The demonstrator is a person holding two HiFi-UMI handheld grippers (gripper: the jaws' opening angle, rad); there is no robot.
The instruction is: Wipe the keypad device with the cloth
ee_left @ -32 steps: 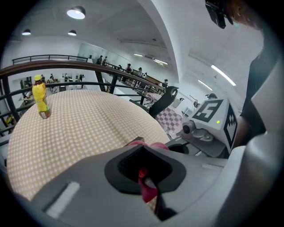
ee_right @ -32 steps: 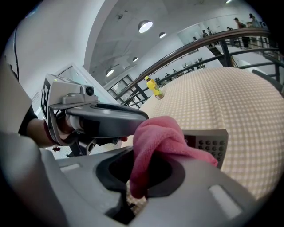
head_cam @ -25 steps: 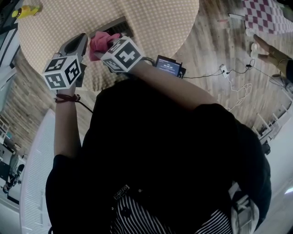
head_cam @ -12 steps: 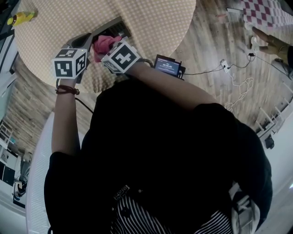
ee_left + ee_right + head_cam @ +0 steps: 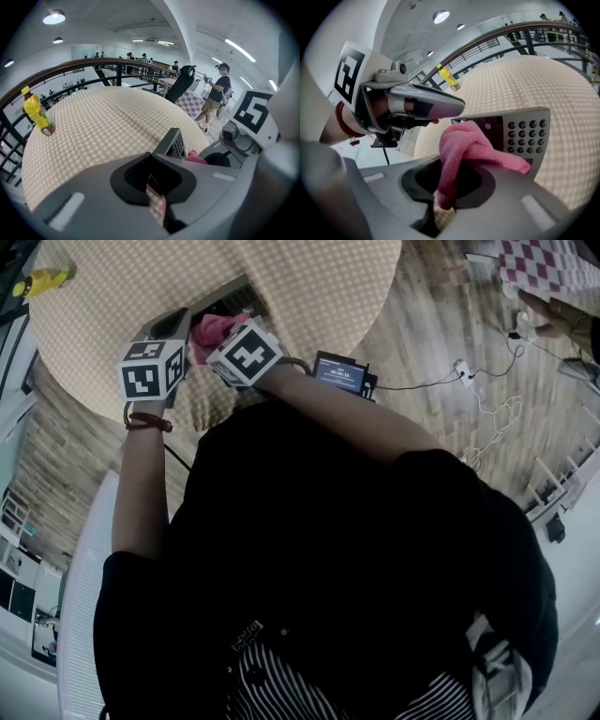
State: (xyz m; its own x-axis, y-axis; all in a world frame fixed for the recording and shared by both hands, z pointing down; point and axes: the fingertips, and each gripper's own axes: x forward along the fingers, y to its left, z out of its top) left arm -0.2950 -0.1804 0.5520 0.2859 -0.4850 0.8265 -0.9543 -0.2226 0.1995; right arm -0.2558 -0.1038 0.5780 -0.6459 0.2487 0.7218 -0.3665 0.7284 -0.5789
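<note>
The grey keypad device (image 5: 520, 133) stands tilted on the checked round table (image 5: 309, 277), its buttons facing my right gripper. My right gripper (image 5: 445, 187) is shut on a pink cloth (image 5: 473, 145), which drapes against the device's lower face. In the head view the cloth (image 5: 214, 329) sits between the two marker cubes, just below the device (image 5: 234, 298). My left gripper (image 5: 154, 185) has its jaws together with only tablecloth showing in the slit. The device's edge (image 5: 176, 143) rises just past its right jaw. One of the left gripper's fingers (image 5: 426, 105) lies along the device's top left corner.
A yellow bottle (image 5: 36, 111) stands at the table's far left edge. A small screen unit (image 5: 342, 374) sits by my right forearm, with cables (image 5: 487, 418) on the wood floor. A railing, a black chair (image 5: 180, 82) and people (image 5: 216, 96) lie beyond the table.
My left gripper has moved right and a little forward, closer to the device and the right gripper. The right gripper with the cloth has barely shifted.
</note>
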